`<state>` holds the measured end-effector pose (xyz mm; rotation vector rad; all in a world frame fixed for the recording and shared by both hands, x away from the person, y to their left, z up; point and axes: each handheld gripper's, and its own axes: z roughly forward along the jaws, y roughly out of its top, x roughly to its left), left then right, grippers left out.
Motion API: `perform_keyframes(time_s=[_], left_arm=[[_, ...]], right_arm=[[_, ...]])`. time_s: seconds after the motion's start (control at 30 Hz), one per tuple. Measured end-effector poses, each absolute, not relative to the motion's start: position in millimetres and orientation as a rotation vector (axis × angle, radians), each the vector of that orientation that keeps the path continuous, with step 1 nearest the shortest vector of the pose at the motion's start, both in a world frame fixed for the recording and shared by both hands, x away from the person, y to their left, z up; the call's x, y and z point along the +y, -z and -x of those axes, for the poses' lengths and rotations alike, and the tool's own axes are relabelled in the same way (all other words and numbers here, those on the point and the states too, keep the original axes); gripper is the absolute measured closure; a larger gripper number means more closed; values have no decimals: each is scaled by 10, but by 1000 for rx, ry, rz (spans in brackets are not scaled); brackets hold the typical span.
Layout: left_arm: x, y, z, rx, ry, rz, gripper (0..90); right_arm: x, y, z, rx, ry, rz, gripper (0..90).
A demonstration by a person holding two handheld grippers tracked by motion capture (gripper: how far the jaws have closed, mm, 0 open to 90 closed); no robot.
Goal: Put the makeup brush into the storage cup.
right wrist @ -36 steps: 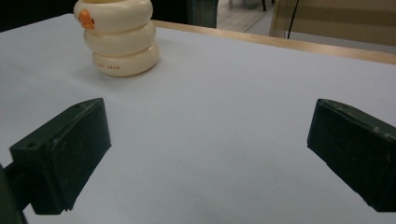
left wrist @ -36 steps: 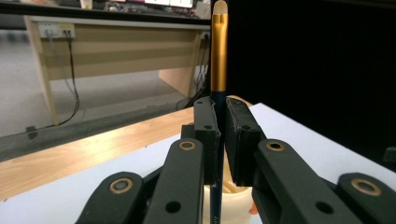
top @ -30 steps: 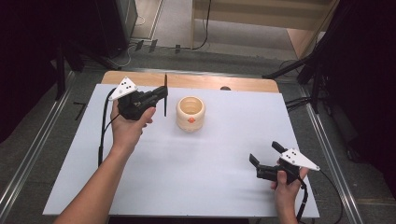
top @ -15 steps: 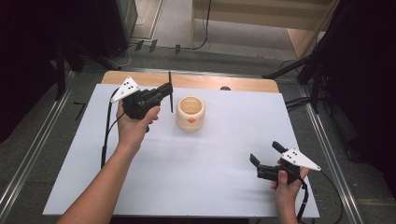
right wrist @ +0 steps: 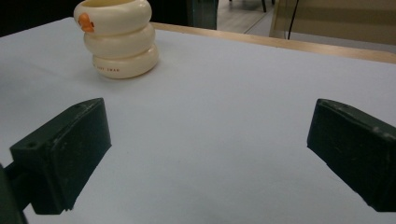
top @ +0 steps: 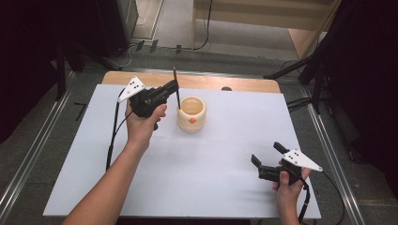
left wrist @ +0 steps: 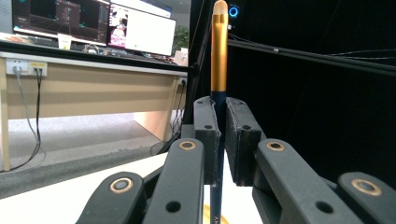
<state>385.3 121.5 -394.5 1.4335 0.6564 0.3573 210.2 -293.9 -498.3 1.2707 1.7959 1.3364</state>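
One pen (top: pixel 176 89) is in play, and it stands upright in the left gripper (top: pixel 172 88), whose jaws are clamped on its dark lower barrel; in the left gripper view the gold upper part (left wrist: pixel 218 51) rises above the pads. The pen hangs just over the left rim of the one cream, ring-shaped pen holder (top: pixel 191 114), which sits on the white table (top: pixel 94 187) near the middle of its far edge, an orange mark on its side. By my reading the pick-up is done and the pen has been carried to the holder; what is left is lowering it inside and letting go. The holder's inside looks empty from above. The right gripper (top: pixel 267 158) rests near the table's near right corner, jaws wide apart, holding nothing.
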Motion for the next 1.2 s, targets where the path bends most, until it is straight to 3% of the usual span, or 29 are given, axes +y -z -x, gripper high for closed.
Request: perform_keyframes(time_s=[1.2], left_arm=[[844, 4402, -4133, 697, -392, -1498, 845]], right_arm=[[-2955, 5003, -2109, 1803, -1334, -1285, 0]])
